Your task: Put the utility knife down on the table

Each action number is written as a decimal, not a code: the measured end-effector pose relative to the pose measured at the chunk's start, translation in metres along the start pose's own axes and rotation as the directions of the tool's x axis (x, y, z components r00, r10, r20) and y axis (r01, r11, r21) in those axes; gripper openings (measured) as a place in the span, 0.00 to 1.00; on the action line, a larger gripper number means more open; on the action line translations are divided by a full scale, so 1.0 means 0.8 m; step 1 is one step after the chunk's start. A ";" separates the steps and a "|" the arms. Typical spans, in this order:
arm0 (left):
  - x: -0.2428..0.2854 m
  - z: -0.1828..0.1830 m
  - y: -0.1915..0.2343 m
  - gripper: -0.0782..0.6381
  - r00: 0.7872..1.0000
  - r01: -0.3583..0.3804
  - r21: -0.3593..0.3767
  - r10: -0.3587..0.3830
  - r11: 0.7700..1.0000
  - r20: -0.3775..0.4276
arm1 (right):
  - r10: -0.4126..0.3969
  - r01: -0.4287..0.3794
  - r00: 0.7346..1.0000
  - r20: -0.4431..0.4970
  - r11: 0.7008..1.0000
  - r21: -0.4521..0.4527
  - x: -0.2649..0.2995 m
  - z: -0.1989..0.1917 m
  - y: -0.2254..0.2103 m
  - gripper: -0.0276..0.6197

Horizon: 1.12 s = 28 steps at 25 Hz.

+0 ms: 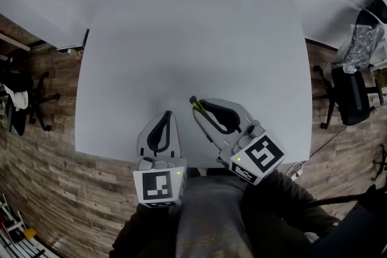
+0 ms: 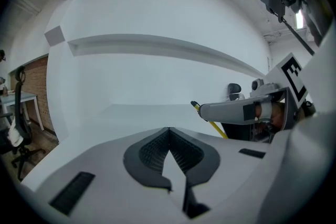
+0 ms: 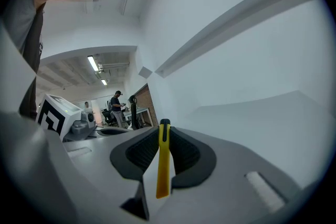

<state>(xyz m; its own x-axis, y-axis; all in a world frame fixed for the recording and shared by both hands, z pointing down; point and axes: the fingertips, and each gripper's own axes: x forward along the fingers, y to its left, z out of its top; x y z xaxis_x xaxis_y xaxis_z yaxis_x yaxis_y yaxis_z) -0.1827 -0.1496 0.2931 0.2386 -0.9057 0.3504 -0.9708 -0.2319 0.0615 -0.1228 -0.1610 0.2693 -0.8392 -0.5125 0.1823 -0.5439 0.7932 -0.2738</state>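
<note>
A slim yellow utility knife [image 3: 163,161] with a black tip is clamped between the dark pads of my right gripper [image 3: 164,140], which is shut on it. In the head view the knife [image 1: 202,117] pokes out past the right gripper [image 1: 204,106] toward the upper left, over the near part of the white table [image 1: 193,39]. From the left gripper view the knife [image 2: 209,120] shows as a yellow rod under the right gripper's body. My left gripper [image 1: 167,115] sits to its left by the table's near edge, shut with nothing between its pads [image 2: 152,150].
The white table top carries nothing else. Wood floor surrounds it. Black office chairs [image 1: 347,90] stand at the right and another chair [image 1: 24,99] at the left. A person stands far off in the room behind, seen in the right gripper view.
</note>
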 end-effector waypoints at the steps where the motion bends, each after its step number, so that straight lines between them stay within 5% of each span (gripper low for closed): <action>1: 0.005 0.001 0.005 0.11 1.000 0.008 -0.003 -0.008 1.000 0.002 | -0.005 0.005 1.000 -0.003 1.000 0.001 0.007 0.000 -0.002 0.14; 15: 0.077 -0.005 0.060 0.11 0.992 0.117 -0.041 -0.119 0.992 -0.042 | -0.127 0.127 0.991 -0.032 0.992 0.008 0.083 0.012 -0.044 0.14; 28: 0.139 -0.045 0.053 0.11 0.985 0.095 -0.066 -0.103 0.993 -0.136 | -0.081 0.092 0.990 -0.114 0.992 0.088 0.103 -0.042 -0.098 0.14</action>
<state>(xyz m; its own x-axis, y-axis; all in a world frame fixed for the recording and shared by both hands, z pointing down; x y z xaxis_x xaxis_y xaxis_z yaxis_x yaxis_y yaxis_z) -0.1979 -0.2478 0.3680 0.3315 -0.8205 0.4657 -0.9434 -0.2925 0.1563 -0.1493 -0.2541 0.3376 -0.7862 -0.5342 0.3107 -0.6167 0.7108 -0.3384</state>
